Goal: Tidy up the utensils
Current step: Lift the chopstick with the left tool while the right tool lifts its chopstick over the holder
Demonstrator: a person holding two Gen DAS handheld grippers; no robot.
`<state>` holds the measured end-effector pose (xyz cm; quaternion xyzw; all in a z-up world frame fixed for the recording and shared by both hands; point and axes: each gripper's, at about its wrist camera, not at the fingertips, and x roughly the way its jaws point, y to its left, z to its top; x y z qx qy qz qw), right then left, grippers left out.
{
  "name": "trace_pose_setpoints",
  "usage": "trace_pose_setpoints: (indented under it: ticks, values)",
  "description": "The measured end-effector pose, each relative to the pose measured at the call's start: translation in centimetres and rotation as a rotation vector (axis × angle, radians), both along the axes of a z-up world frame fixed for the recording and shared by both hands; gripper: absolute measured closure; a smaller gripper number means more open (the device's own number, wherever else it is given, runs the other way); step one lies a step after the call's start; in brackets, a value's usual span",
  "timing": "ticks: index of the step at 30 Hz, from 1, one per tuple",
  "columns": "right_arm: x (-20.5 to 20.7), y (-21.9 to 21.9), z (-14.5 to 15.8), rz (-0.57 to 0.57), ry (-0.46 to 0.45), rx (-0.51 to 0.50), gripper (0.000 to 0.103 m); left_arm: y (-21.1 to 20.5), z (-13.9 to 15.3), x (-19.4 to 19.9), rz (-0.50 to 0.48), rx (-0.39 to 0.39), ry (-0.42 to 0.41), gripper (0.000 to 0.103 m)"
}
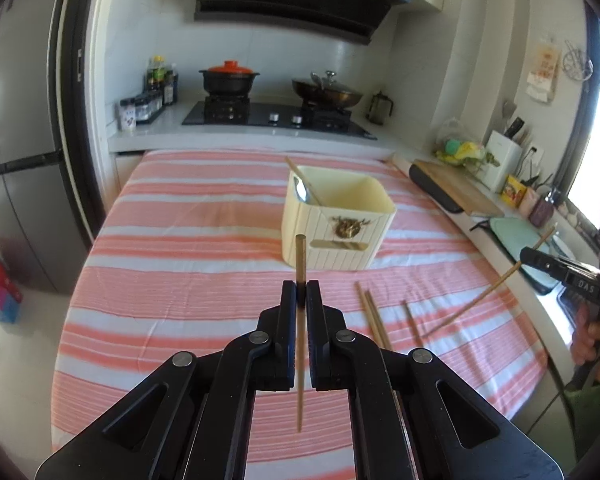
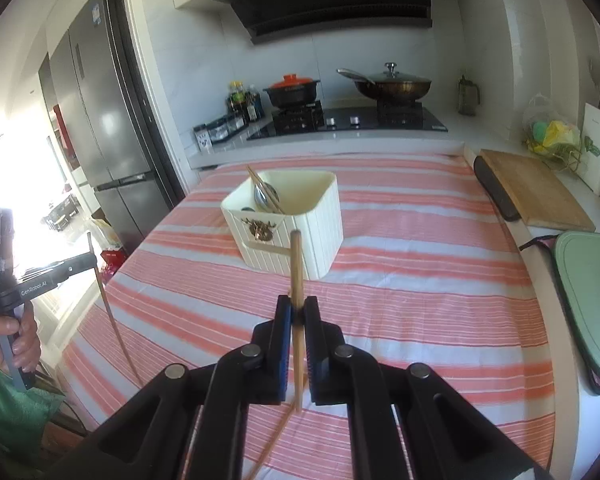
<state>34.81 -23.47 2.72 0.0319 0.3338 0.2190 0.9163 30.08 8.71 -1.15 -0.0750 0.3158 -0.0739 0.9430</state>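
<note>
A cream utensil box [image 1: 336,222] stands on the striped cloth; it also shows in the right wrist view [image 2: 288,220]. It holds a metal spoon [image 1: 302,190] and a chopstick [image 1: 294,166]. My left gripper [image 1: 301,294] is shut on a wooden chopstick [image 1: 300,256], held upright above the cloth in front of the box. My right gripper [image 2: 297,312] is shut on another chopstick [image 2: 296,264], also upright. Loose chopsticks [image 1: 374,316] lie on the cloth right of my left gripper.
The table with the pink striped cloth [image 1: 180,248] abuts a counter with a stove, a pot [image 1: 228,76] and a wok [image 1: 326,92]. A wooden cutting board [image 2: 536,192] and a green mat [image 2: 592,276] lie on the right. A fridge [image 2: 100,128] stands on the left.
</note>
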Motion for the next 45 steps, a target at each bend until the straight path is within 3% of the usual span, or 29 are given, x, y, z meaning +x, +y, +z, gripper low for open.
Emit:
trace_pose_setpoints:
  ticks: [7,18,26,33,36,39,45]
  values:
    - [-1.0,-0.5,2.8,-0.045,-0.126,0.012,0.096,-0.5,2.4,-1.2,-0.007,-0.008,-0.082,0.100]
    - [1.0,-1.3,5.3,-0.064,-0.139,-0.017,0.096,-0.4,4.8,-0.5,-0.042,-0.013,-0.102,0.100]
    - [5.1,0.5,8.7,-0.039,-0.196,-0.042,0.096,0.1,10.8,3.0,-0.024,-0.049,-0.206,0.100]
    - [10.9,3.7,12.7,-0.011,-0.302,0.011,0.096,-1.3,15.3,9.5,0.039,-0.018,-0.348,0.100]
    - [13.5,5.5,13.2,0.001,-0.339,0.026,0.096,-2.3,14.7,13.1,0.047,-0.017,-0.337,0.100]
    - [16.2,7.3,11.9,0.015,-0.328,0.005,0.096,-3.0,12.4,16.3,0.037,-0.025,-0.271,0.100]
    - [21.2,10.0,5.6,0.058,-0.133,-0.092,0.096,-4.1,5.8,21.5,-0.008,-0.045,-0.071,0.100]
